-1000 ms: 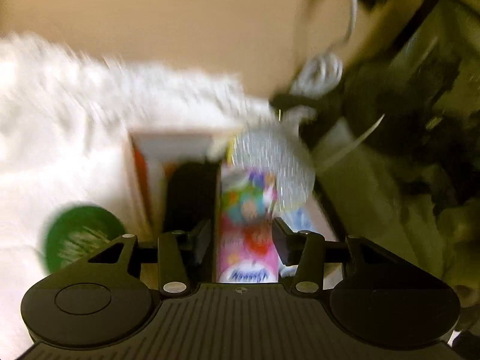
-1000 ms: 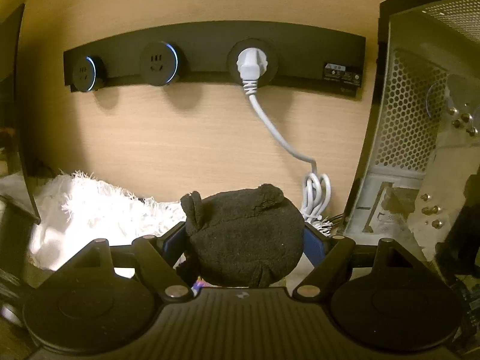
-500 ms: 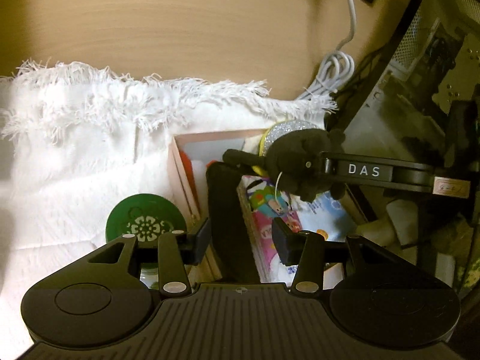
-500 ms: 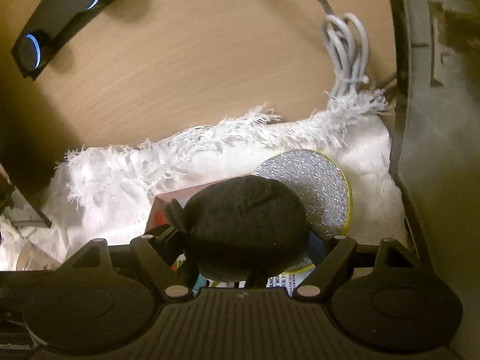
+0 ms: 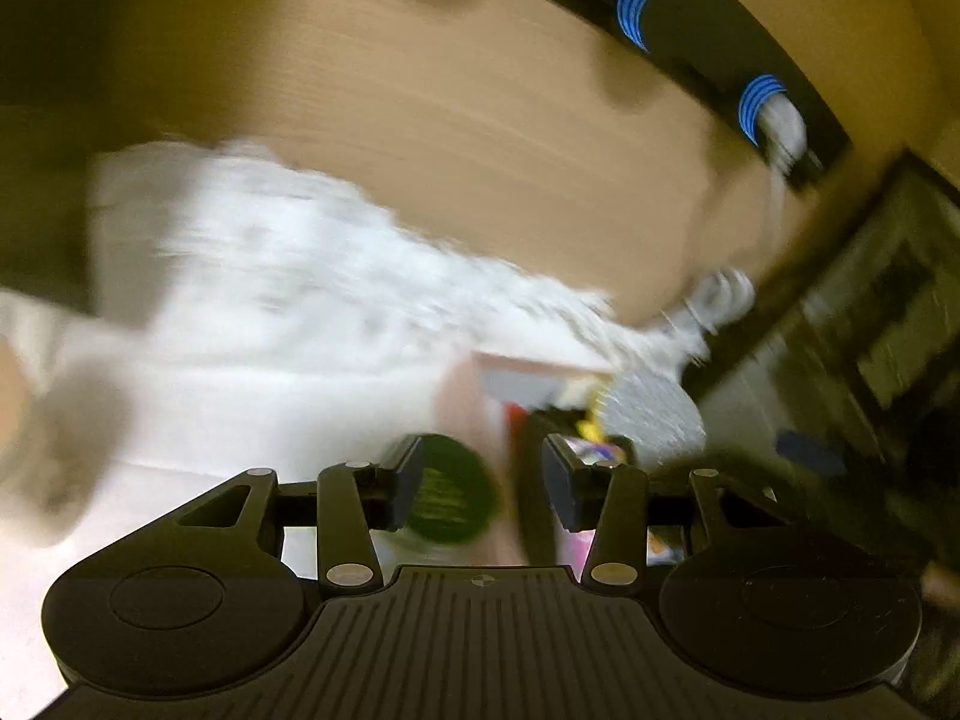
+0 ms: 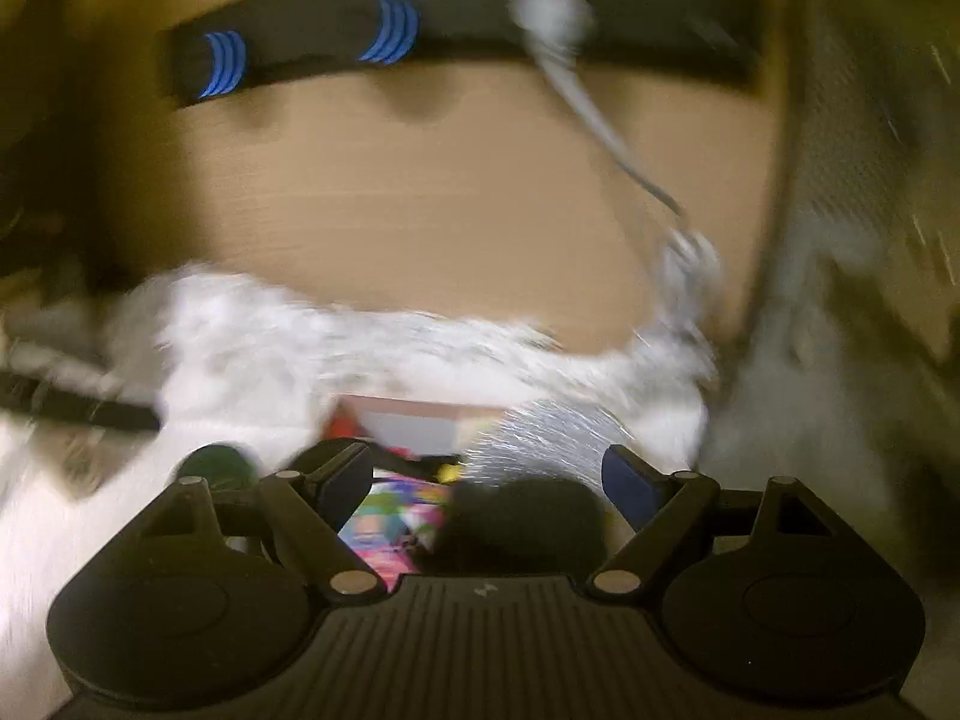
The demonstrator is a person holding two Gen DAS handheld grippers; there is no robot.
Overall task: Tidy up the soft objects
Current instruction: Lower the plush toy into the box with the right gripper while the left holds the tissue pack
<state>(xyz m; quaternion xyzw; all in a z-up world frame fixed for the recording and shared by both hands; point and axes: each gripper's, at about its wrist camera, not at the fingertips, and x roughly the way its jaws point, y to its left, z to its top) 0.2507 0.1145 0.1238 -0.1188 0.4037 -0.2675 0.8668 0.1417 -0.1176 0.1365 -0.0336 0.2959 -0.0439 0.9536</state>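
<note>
Both views are motion-blurred. A black plush toy point(image 6: 522, 519) lies low between the jaws of my right gripper point(image 6: 483, 471), over the open box point(image 6: 414, 414) next to a colourful packet point(image 6: 390, 516). The jaws are opening and neither blue pad touches the plush. A silver glitter disc point(image 6: 552, 432) leans at the box's right side. My left gripper point(image 5: 480, 474) is open with nothing between its fingers. It hangs above the white fluffy blanket point(image 5: 270, 300), with a green round lid point(image 5: 450, 498) and the box's left wall point(image 5: 474, 396) beyond its tips.
A wooden wall panel point(image 6: 420, 192) rises behind the blanket, bearing a black socket strip point(image 6: 456, 18) with blue-lit rings and a white plug and cable point(image 6: 600, 120). A perforated metal case point(image 6: 870, 180) stands at the right. A dark bar point(image 6: 72, 405) lies on the left.
The right gripper has let go of the black plush, which now sits lower, in the box. The left gripper has drawn back and up, away from the box. Both views now take in the wall.
</note>
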